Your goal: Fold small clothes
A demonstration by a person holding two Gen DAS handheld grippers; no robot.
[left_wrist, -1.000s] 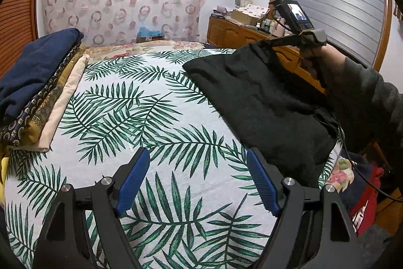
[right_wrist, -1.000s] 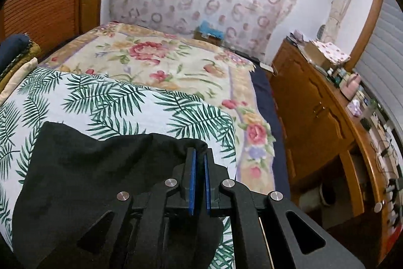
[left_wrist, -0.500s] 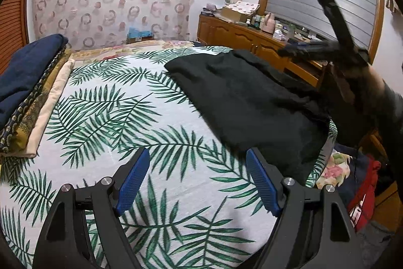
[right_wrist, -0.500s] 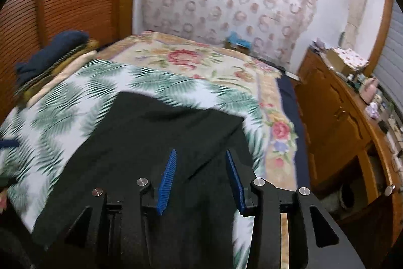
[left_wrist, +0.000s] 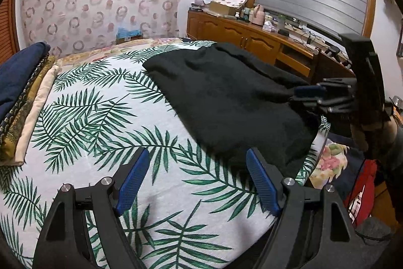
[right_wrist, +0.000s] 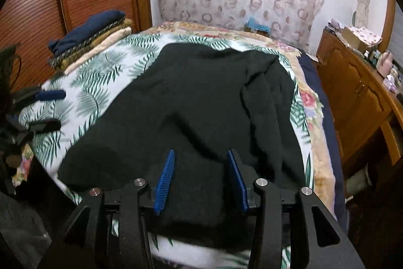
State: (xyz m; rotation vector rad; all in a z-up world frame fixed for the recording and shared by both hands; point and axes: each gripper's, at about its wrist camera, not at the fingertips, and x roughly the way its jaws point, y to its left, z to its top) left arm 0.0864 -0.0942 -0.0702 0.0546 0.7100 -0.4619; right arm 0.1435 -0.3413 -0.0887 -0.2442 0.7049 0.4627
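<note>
A black garment [left_wrist: 226,97] lies spread and a little rumpled on the right half of the palm-leaf bedsheet [left_wrist: 88,117]. In the right wrist view it [right_wrist: 201,97] fills the middle, its near edge under my right gripper [right_wrist: 200,154]. That gripper's jaws are opening; the cloth lies below and between the blue pads [right_wrist: 166,175], and they do not press on it. The left wrist view shows the right gripper [left_wrist: 309,95] at the garment's right edge. My left gripper [left_wrist: 196,155] stands open over bare sheet, just short of the garment's near corner, with nothing between its fingers.
A stack of folded clothes [left_wrist: 22,92], navy on top, sits at the bed's left edge [right_wrist: 93,39]. A wooden dresser [left_wrist: 252,42] crowded with small things runs along the right wall. A red bag [left_wrist: 362,188] lies on the floor at the right.
My right gripper has opened and let go of the black garment's far corner, then drawn back to its near edge. The garment has dropped flat on the bed. The left gripper shifted slightly.
</note>
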